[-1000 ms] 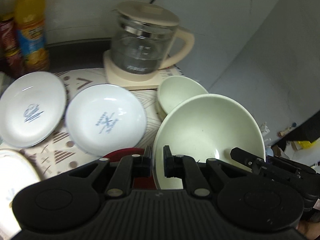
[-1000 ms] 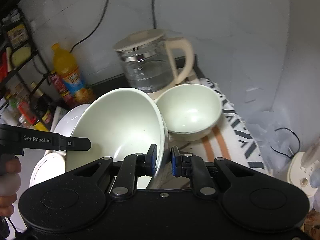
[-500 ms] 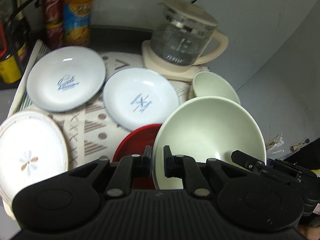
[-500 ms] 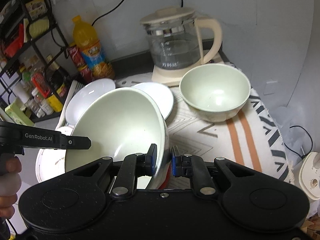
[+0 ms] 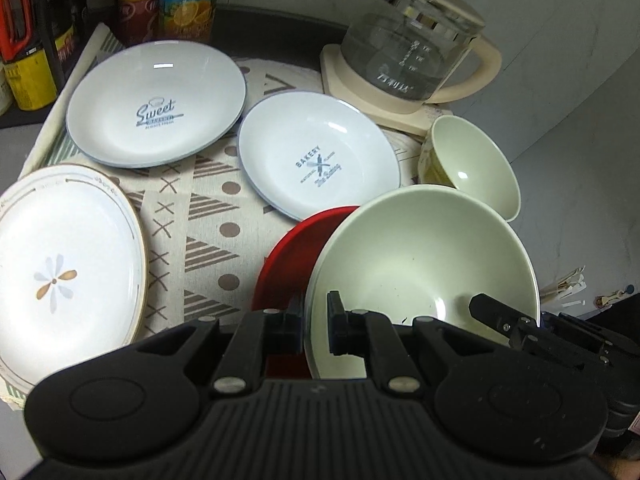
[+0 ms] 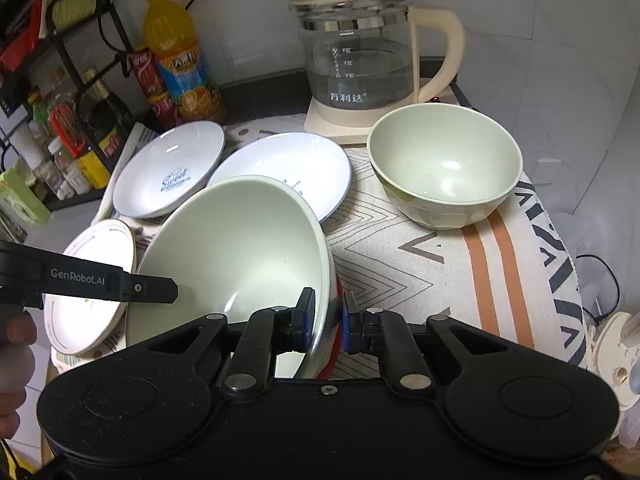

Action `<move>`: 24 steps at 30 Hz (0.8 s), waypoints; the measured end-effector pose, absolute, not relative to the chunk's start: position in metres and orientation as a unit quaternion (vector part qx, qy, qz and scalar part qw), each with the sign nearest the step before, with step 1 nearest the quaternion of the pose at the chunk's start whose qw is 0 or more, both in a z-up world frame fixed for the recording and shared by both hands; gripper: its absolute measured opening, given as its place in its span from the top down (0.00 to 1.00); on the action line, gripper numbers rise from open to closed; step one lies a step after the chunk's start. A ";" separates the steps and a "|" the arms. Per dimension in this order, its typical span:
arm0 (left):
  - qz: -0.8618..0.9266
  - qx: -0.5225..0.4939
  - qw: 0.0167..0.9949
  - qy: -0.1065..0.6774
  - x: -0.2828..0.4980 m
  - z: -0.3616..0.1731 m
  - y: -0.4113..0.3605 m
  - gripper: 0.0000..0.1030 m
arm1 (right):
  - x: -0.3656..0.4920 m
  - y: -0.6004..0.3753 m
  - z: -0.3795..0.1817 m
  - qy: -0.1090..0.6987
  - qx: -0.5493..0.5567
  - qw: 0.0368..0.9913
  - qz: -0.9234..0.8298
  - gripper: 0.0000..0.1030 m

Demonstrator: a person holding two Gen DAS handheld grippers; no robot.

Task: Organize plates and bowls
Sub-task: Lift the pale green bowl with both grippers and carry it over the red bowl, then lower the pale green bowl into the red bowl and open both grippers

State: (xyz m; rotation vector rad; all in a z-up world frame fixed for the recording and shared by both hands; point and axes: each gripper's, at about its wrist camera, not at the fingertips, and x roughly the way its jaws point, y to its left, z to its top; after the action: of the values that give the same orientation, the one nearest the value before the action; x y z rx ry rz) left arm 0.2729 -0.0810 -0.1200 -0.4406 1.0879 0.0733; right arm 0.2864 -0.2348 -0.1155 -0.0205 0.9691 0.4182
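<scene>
Both grippers hold one large pale green bowl (image 5: 420, 256) (image 6: 240, 248), tilted just above a red plate (image 5: 296, 248). My left gripper (image 5: 314, 330) is shut on the bowl's near left rim. On the opposite rim my right gripper (image 6: 324, 322) is shut as well. A smaller green bowl (image 5: 472, 168) (image 6: 444, 164) stands upright on the patterned cloth behind. Two blue-rimmed white plates, "Sweet" (image 5: 156, 100) (image 6: 168, 172) and "Bakery" (image 5: 316, 160) (image 6: 288, 160), lie further back. A white flower plate (image 5: 60, 272) (image 6: 84, 320) lies at the left.
A glass kettle (image 5: 408, 52) (image 6: 360, 52) on a cream base stands at the back by the wall. An orange juice bottle (image 6: 176, 52) and cans stand at the back left beside a black rack. The cloth's right edge (image 6: 560, 272) drops off towards a cable.
Both grippers have come down towards the table with the large bowl between them. The plates and the red plate now show larger and closer below it.
</scene>
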 end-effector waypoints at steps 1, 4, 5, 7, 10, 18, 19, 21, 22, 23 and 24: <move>0.035 -0.208 0.831 0.515 0.274 -0.123 -0.081 0.91 | 0.287 -0.234 -0.117 0.464 -0.011 0.863 0.199 0.87; 0.035 -0.207 0.827 0.522 0.277 -0.129 -0.079 0.91 | 0.289 -0.232 -0.120 0.463 -0.015 0.864 0.197 0.87; 0.035 -0.206 0.825 0.525 0.278 -0.131 -0.079 0.91 | 0.289 -0.231 -0.120 0.461 -0.018 0.865 0.197 0.87; 0.035 -0.203 0.824 0.528 0.279 -0.133 -0.079 0.91 | 0.291 -0.229 -0.121 0.458 -0.022 0.867 0.197 0.88; 0.032 -0.192 0.823 0.533 0.284 -0.131 -0.079 0.88 | 0.294 -0.228 -0.121 0.454 -0.024 0.868 0.198 0.89; 0.040 -0.178 0.838 0.514 0.288 -0.112 -0.073 0.85 | 0.295 -0.222 -0.121 0.447 -0.035 0.869 0.210 0.87; 0.043 -0.175 0.839 0.513 0.288 -0.111 -0.073 0.85 | 0.296 -0.223 -0.121 0.450 -0.028 0.868 0.211 0.86; 0.042 -0.176 0.840 0.511 0.288 -0.109 -0.072 0.83 | 0.297 -0.228 -0.118 0.452 -0.009 0.866 0.213 0.85; 0.044 -0.177 0.839 0.513 0.288 -0.109 -0.072 0.82 | 0.297 -0.231 -0.116 0.451 -0.005 0.867 0.213 0.83; 0.047 -0.176 0.837 0.516 0.288 -0.109 -0.073 0.81 | 0.297 -0.233 -0.114 0.449 -0.002 0.868 0.212 0.78; 0.048 -0.174 0.837 0.517 0.288 -0.109 -0.073 0.79 | 0.296 -0.236 -0.112 0.446 0.002 0.870 0.210 0.71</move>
State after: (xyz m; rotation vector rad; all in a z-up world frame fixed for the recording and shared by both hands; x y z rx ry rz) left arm 0.2882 -0.0733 -0.1091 -0.3677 1.0935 0.1015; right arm 0.2964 -0.2360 -0.1121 0.0034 0.9337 0.4389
